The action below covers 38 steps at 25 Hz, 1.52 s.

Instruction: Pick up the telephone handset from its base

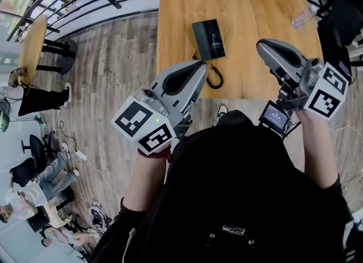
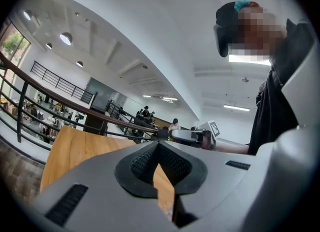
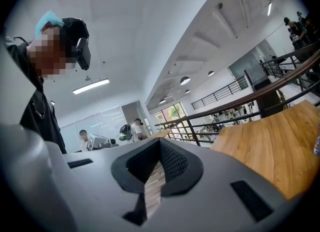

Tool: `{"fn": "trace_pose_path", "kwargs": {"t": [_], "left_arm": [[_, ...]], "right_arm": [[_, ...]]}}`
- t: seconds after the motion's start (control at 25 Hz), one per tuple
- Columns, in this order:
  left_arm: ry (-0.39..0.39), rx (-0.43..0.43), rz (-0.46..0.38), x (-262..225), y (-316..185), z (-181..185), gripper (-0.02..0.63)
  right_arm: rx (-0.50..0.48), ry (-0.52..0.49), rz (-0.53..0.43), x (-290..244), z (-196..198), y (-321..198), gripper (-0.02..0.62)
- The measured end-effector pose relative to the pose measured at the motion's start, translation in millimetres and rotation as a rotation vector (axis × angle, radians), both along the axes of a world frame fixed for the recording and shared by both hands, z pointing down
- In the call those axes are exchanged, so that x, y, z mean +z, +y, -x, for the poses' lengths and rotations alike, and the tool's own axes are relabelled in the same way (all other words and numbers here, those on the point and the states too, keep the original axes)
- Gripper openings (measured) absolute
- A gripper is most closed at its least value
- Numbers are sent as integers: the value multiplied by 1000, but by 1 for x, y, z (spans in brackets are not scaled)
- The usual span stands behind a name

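Looking down from the head view, I see a long wooden table (image 1: 249, 7) running away from me over a grey plank floor (image 1: 113, 69). The black telephone (image 1: 209, 39) lies flat on the table towards its left side. Its handset sits down on the base, though I cannot separate the two dark shapes. Its coiled cord (image 1: 215, 78) loops towards the near table edge. My left gripper (image 1: 199, 68) is held level, its tip just beside that cord and near the telephone, not touching it. In its own view the two grey jaws are pressed together at the tips with nothing between them, leaving only a sliver of tabletop showing through the notch behind. My right gripper (image 1: 262, 45) is level too, over the table to the right of the telephone and apart from it. Its jaws are likewise closed together and empty. A crumpled clear plastic item (image 1: 303, 17) lies near the table's far right edge. A dark railing (image 1: 85, 1) crosses the upper left.
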<state>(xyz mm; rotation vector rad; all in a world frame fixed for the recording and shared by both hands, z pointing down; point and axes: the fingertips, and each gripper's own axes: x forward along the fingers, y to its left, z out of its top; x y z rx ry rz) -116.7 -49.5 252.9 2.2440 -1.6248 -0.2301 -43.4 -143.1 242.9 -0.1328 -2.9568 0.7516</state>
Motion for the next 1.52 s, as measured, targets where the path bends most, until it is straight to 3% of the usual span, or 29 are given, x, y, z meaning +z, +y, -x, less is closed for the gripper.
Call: {"fn": "trace_pose_path", "kwargs": {"t": [0.44, 0.88, 1.08, 1.28, 1.52], "left_arm": [[19, -23, 108, 25, -62, -4, 5], [40, -5, 168, 49, -84, 9, 5], [108, 81, 142, 37, -100, -8, 5], [98, 231, 132, 41, -122, -29, 5], [121, 322, 137, 47, -137, -24, 5]], "right_arm": [[16, -10, 86, 28, -22, -80, 15], [60, -45, 116, 41, -32, -103, 15], [152, -40, 92, 19, -62, -105, 15], [246, -51, 97, 23, -73, -111, 15], [338, -46, 108, 23, -79, -117, 15]]}}
